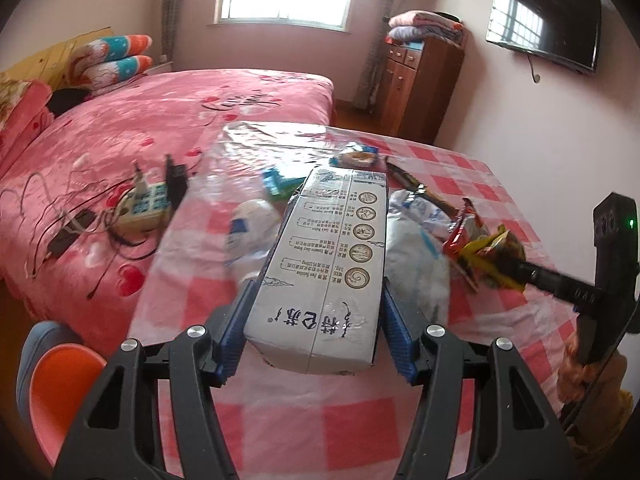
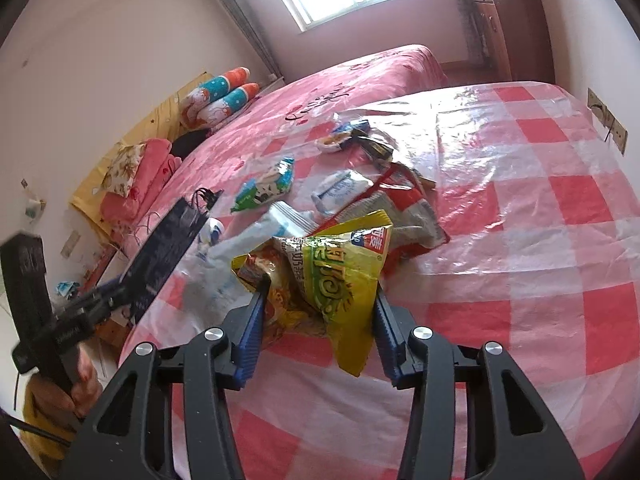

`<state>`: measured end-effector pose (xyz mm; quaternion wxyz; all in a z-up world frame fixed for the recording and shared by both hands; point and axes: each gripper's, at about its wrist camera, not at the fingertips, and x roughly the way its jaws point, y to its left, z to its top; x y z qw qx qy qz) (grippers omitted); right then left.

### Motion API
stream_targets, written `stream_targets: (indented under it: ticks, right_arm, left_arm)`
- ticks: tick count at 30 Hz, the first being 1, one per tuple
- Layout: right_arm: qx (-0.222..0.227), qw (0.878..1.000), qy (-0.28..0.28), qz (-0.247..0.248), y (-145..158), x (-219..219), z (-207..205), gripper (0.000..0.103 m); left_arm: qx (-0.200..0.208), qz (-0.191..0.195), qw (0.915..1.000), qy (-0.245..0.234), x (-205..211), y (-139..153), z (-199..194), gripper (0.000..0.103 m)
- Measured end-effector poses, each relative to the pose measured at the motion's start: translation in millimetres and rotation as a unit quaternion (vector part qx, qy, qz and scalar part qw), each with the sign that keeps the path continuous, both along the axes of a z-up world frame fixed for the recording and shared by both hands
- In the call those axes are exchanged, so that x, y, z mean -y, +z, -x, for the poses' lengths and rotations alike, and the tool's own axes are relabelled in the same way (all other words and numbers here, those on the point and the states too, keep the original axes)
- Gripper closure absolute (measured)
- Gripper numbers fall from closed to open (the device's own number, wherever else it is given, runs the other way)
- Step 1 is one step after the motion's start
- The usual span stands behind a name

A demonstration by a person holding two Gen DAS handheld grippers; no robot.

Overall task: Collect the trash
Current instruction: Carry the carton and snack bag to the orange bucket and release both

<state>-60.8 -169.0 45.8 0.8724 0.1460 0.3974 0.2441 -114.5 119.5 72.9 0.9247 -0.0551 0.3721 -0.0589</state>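
My left gripper (image 1: 316,292) is shut on a white milk carton (image 1: 332,256) with printed text, held above the red-and-white checked table (image 1: 360,420). My right gripper (image 2: 320,300) is shut on a crumpled yellow snack bag (image 2: 340,276); it also shows in the left wrist view (image 1: 490,258) at the right. On the table beyond lie white plastic wrappers (image 2: 340,188), a red-and-grey snack bag (image 2: 404,208), a green-and-white wrapper (image 2: 266,188) and a blue biscuit wrapper (image 2: 344,134). The left gripper with the carton shows in the right wrist view (image 2: 160,256).
A bed with a pink cover (image 1: 160,120) runs along the table's left side; a power strip with cables (image 1: 144,204) lies on it. An orange stool (image 1: 60,392) stands at lower left. A wooden cabinet (image 1: 420,84) and a wall TV (image 1: 544,24) are behind.
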Motion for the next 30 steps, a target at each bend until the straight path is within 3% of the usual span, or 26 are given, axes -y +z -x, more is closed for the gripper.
stream_targets:
  ticks: [9, 16, 23, 30]
  right_arm:
    - [0.003, 0.999, 0.044, -0.021, 23, -53, 8, 0.054]
    - [0.011, 0.993, 0.119, -0.010, 39, -132, 18, 0.054]
    - [0.010, 0.975, 0.220, 0.004, 41, -229, 35, 0.054]
    - [0.004, 0.951, 0.310, 0.021, 30, -326, 60, 0.052]
  left_arm:
    - [0.003, 0.006, 0.9983, 0.058, -67, -6, 35, 0.042]
    - [0.005, 0.010, 0.9910, 0.133, -134, -10, 68, 0.042]
    - [-0.021, 0.021, 0.9742, 0.224, -202, -39, 104, 0.042]
    - [-0.045, 0.042, 0.9534, 0.295, -248, -71, 129, 0.042]
